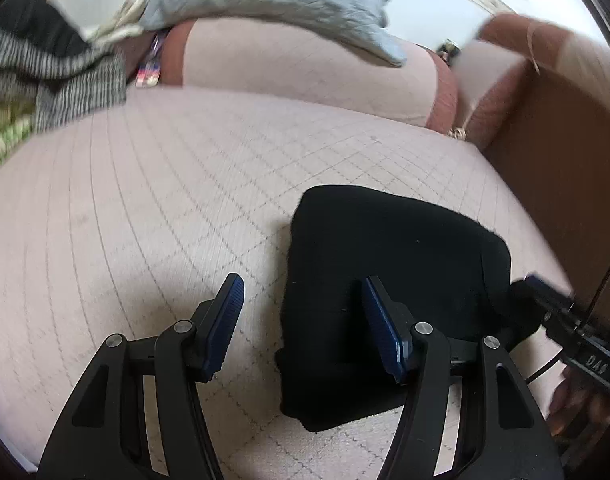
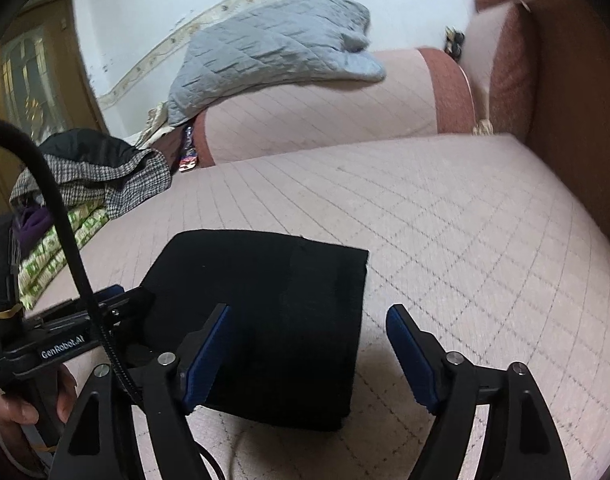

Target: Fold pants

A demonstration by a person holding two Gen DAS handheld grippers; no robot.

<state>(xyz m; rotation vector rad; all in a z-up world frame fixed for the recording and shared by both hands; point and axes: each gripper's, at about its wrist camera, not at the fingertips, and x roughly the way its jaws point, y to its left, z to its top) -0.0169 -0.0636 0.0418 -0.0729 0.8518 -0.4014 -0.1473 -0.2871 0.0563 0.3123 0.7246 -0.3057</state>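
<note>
We note a pink quilted couch seat [image 1: 145,200] filling most of both views, stitched in a diamond grid, with a matching backrest [image 2: 325,108] behind it and a brown armrest [image 2: 565,100] at the right. A grey quilted blanket [image 2: 273,48] is draped over the top of the backrest. At the left end of the seat we record a heap of clothing, topmost a houndstooth garment [image 2: 117,184], with green-patterned fabric [image 2: 65,248] beneath it.

The black pants [image 1: 385,288] lie on the seat, folded into a compact, roughly square bundle with even edges, well apart from the clothing heap.

The left gripper [image 1: 303,320] has its jaws standing wide apart; its right blue pad [image 1: 379,328] is over the pants' left part, its left pad over bare cushion. We see nothing clamped between them. The right gripper [image 2: 309,356] likewise stands wide apart and holds nothing; its left finger is over the bundle's right part, the other over bare cushion. Whether either pad touches the cloth we cannot tell. A person's hand [image 2: 29,404] grips the left gripper's handle at the lower left of the right wrist view.
</note>
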